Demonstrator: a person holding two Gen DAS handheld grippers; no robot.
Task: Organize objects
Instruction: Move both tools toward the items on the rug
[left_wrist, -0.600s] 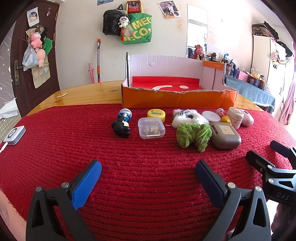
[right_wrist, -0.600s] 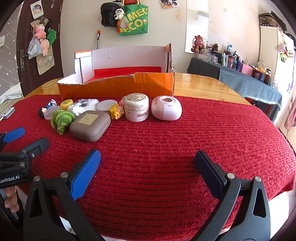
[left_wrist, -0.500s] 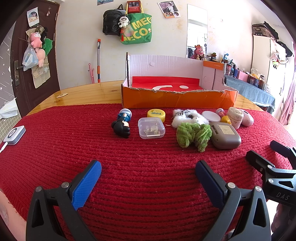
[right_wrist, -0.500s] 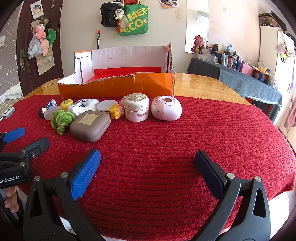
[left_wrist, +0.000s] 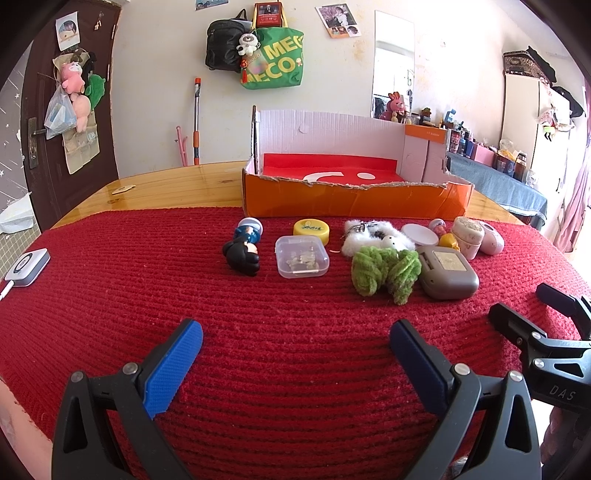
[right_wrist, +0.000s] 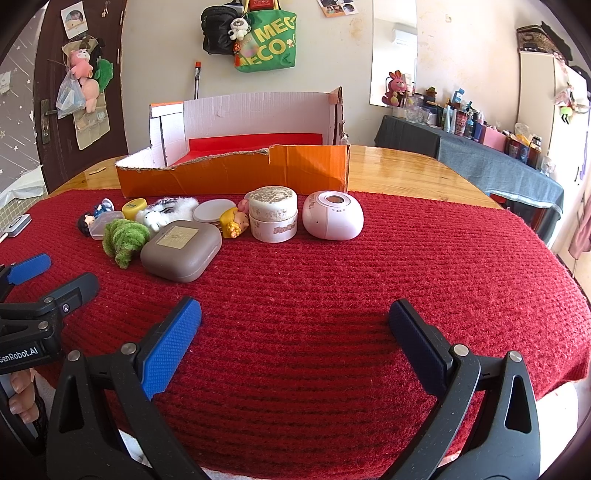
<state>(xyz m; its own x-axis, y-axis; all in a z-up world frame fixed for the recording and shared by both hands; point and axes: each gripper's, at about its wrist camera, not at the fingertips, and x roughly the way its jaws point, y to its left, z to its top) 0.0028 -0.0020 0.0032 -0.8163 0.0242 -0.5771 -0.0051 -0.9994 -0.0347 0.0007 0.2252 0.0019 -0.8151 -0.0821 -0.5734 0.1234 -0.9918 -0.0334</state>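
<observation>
An orange cardboard box with a red floor stands open at the back of the red cloth; it also shows in the right wrist view. In front of it lies a row of small things: a doll figure, a clear plastic case, a yellow round tin, a white plush, a green knitted toy, a grey-brown case, a white jar and a pink round device. My left gripper and right gripper are open and empty, low over the cloth's near part.
A white and grey device with a cable lies at the cloth's left edge. The wooden table extends behind and right of the box. Each gripper shows at the other's side, the right one in the left wrist view.
</observation>
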